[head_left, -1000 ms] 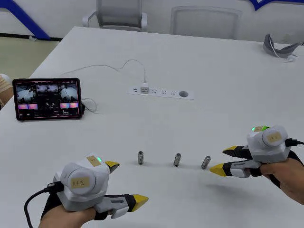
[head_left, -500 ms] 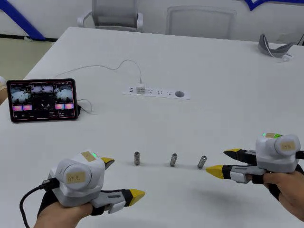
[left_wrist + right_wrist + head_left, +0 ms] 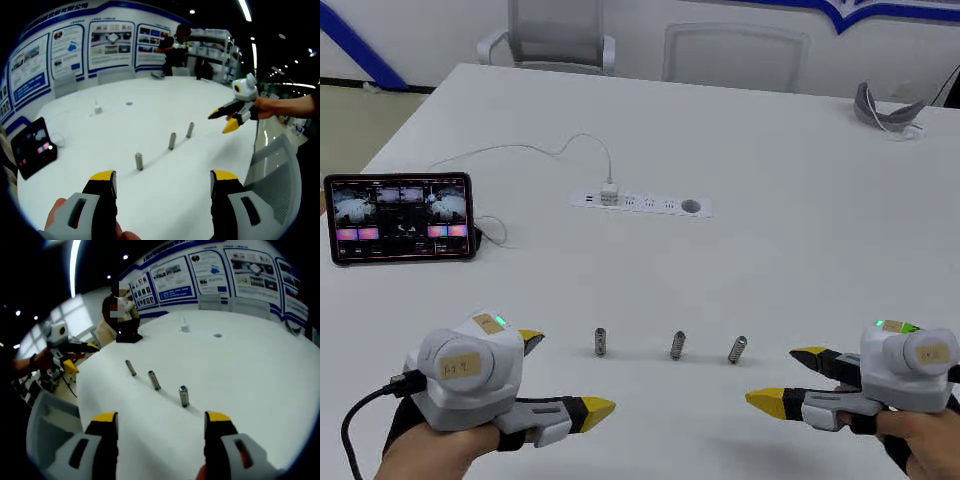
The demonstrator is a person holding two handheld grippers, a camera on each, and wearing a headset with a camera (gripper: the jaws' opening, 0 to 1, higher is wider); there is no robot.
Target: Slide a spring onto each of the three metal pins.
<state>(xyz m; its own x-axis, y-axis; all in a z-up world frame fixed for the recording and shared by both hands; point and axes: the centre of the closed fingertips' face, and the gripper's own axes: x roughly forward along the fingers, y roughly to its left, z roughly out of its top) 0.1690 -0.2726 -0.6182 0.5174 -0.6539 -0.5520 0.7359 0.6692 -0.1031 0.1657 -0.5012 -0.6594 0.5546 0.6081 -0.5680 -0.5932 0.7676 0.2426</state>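
Note:
Three short metal pins stand in a row on the white table: the left pin [image 3: 601, 341], the middle pin [image 3: 677, 345] and the right pin [image 3: 737, 350], which leans a little. Each looks ribbed, as if a spring coil sits around it. My left gripper [image 3: 563, 372] is open and holds nothing, near the table's front edge, left of the row. My right gripper [image 3: 787, 376] is open too, just right of and nearer than the right pin. The left gripper view looks past my left gripper [image 3: 163, 176] along the row [image 3: 172, 141]. My right gripper [image 3: 160, 417] faces the nearest pin [image 3: 184, 396].
A tablet [image 3: 400, 217] with a lit screen lies at the left, its cable running to a white power strip [image 3: 640, 203] in the middle of the table. A grey headset-like object [image 3: 885, 105] lies at the far right. Two chairs [image 3: 558, 30] stand behind the table.
My right gripper has drawn back from the right pin toward the table's front edge. The left gripper has barely moved. The head camera has tilted, shifting the whole picture.

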